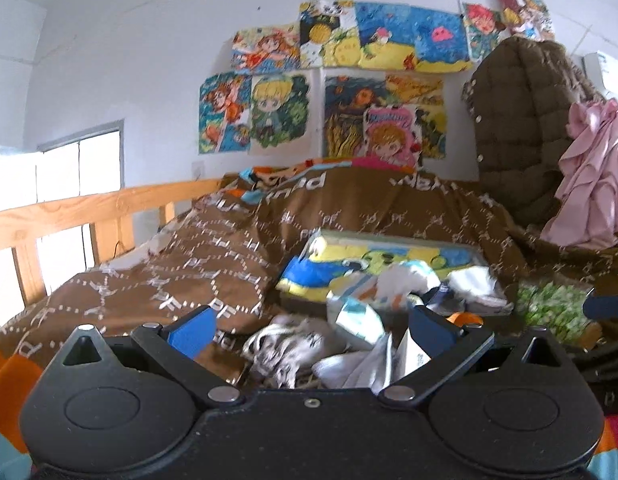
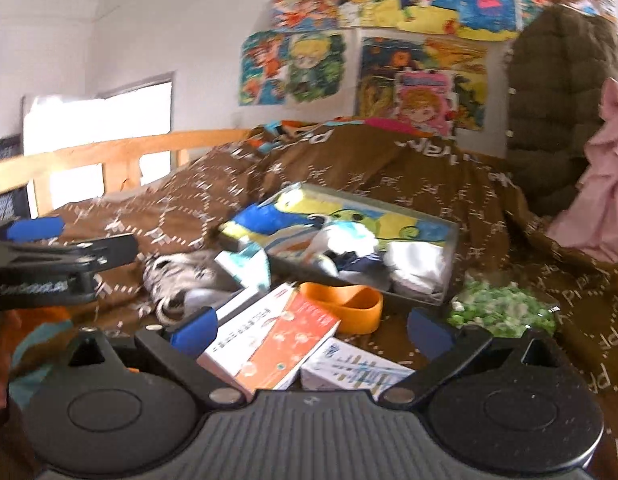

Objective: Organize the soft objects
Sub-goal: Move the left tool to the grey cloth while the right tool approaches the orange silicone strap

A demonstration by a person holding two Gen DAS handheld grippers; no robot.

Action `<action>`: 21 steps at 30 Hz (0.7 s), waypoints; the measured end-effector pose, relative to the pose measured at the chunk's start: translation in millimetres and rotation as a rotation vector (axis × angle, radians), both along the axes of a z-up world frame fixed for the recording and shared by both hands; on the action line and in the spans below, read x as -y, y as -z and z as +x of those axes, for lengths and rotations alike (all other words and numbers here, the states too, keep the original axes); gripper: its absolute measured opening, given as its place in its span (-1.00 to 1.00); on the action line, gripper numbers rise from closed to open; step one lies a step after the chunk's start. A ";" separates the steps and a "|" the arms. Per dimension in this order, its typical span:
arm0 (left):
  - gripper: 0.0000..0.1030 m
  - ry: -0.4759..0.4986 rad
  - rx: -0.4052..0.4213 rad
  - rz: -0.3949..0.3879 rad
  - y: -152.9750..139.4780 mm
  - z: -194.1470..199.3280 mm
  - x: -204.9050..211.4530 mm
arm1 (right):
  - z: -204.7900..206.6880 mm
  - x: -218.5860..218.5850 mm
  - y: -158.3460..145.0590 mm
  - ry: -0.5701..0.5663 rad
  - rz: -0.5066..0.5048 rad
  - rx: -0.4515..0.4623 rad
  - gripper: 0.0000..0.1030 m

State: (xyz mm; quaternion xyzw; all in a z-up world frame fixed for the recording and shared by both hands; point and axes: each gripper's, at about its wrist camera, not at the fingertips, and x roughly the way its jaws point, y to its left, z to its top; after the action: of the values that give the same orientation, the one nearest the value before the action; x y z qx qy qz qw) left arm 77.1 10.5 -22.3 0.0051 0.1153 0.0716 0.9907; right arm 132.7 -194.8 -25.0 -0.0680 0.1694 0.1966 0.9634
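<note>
Right gripper [image 2: 311, 330] hung over the boxes [image 2: 269, 338], fingers spread, gripping nothing. Left gripper [image 1: 309, 330] was likewise released above crumpled socks [image 1: 285, 346] on the bed [image 1: 149, 276], near the clear bin [image 2: 449, 240].

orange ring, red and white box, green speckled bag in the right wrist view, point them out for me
orange flat rubbery ring [image 2: 351, 304], right wrist view, on its front band.
red and white cardboard box [image 2: 277, 340], right wrist view, on its printed top face.
green speckled plastic bag [image 2: 503, 310], right wrist view, on its crumpled middle.
</note>
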 end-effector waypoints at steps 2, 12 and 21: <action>0.99 -0.005 -0.024 -0.004 4.0 2.6 -2.9 | -1.0 -6.0 2.8 -0.025 -0.030 -0.001 0.99; 0.99 -0.050 -0.148 -0.006 23.6 14.9 -16.2 | 3.3 -17.5 8.8 -0.080 -0.044 -0.035 0.99; 0.99 -0.034 -0.207 -0.031 30.9 24.3 -22.8 | 16.6 -20.5 11.6 -0.070 -0.019 -0.070 0.99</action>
State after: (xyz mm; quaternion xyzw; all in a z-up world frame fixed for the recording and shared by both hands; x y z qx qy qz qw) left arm 101.4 33.3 -53.2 -0.0046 0.2181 0.0856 0.9722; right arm 149.3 -174.3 -36.6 -0.0762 0.2024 0.2305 0.9487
